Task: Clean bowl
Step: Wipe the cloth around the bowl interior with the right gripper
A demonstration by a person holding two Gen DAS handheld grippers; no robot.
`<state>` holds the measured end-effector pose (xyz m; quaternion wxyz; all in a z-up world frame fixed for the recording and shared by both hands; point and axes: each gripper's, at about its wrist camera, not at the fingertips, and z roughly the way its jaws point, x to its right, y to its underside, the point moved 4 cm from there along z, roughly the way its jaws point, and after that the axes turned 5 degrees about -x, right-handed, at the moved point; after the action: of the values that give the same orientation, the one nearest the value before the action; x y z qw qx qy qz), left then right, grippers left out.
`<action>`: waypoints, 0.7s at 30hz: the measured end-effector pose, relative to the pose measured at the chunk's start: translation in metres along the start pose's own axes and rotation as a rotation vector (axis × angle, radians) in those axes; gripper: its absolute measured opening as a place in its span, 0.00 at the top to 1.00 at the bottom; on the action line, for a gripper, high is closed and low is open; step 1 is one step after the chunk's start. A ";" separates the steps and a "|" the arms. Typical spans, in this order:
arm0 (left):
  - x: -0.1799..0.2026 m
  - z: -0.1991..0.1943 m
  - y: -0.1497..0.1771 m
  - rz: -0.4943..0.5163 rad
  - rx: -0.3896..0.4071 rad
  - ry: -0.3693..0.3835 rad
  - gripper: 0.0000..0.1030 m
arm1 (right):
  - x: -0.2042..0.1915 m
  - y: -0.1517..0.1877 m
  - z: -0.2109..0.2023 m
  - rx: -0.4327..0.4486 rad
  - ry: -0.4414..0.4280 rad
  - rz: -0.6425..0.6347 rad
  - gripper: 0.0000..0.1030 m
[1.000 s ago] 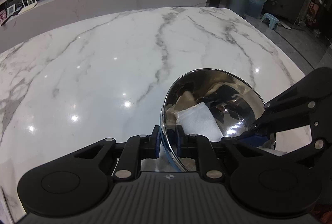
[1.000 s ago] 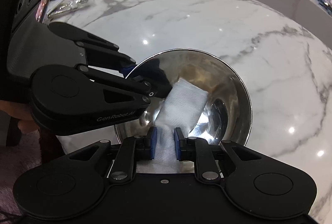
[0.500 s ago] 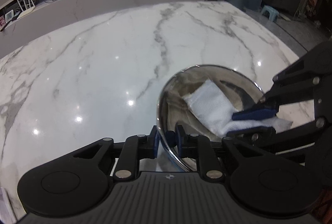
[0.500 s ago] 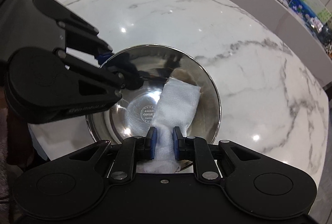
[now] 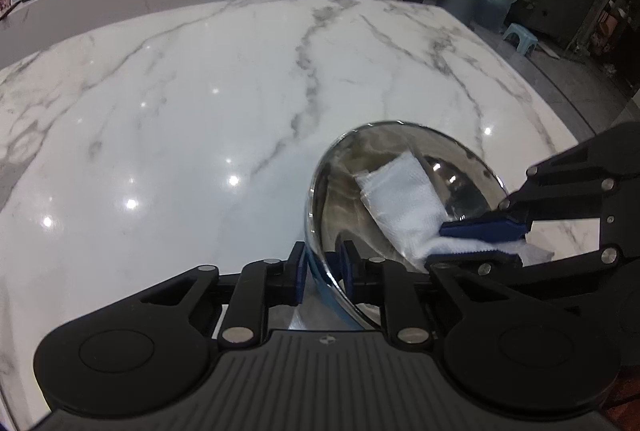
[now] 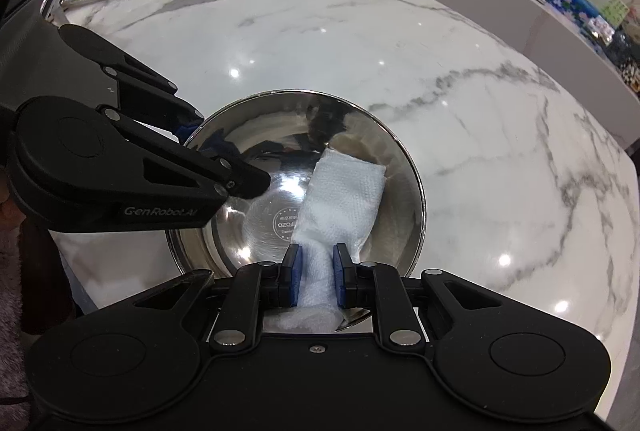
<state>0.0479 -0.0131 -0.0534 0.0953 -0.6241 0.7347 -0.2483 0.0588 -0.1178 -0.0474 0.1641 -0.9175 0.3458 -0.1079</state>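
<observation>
Right wrist | right gripper [image 6: 316, 273] pinching quilted white cloth [image 6: 344, 203] | left gripper [image 5: 322, 271] clamping round steel bowl [image 6: 384, 139]

My left claw [image 5: 322, 273] is clamped on the near rim of the shiny round steel bowl [image 5: 340, 191], on the white marble bench [image 5: 200, 111]. My right claw [image 5: 476, 243] pinches a folded white cloth [image 5: 404, 203] against the bowl's inside.

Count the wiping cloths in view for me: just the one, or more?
1. The white cloth lies inside the steel bowl, its near end pinched in the right tongs. No other shows on the marble table.
</observation>
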 end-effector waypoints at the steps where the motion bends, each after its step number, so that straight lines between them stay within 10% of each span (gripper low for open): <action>1: 0.000 0.000 0.000 0.002 0.003 0.001 0.86 | 0.000 0.001 -0.001 0.002 -0.011 0.011 0.86; 12: 0.007 -0.003 -0.004 0.052 0.043 -0.020 0.88 | -0.007 -0.002 -0.003 0.030 -0.176 0.058 0.85; 21: 0.012 -0.003 -0.004 0.090 0.046 -0.043 0.88 | -0.009 -0.006 -0.003 -0.024 0.038 -0.082 0.86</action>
<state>0.0476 -0.0240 -0.0464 0.1365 -0.5933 0.7539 -0.2472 0.0545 -0.1081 -0.0437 0.1420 -0.9307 0.3120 -0.1279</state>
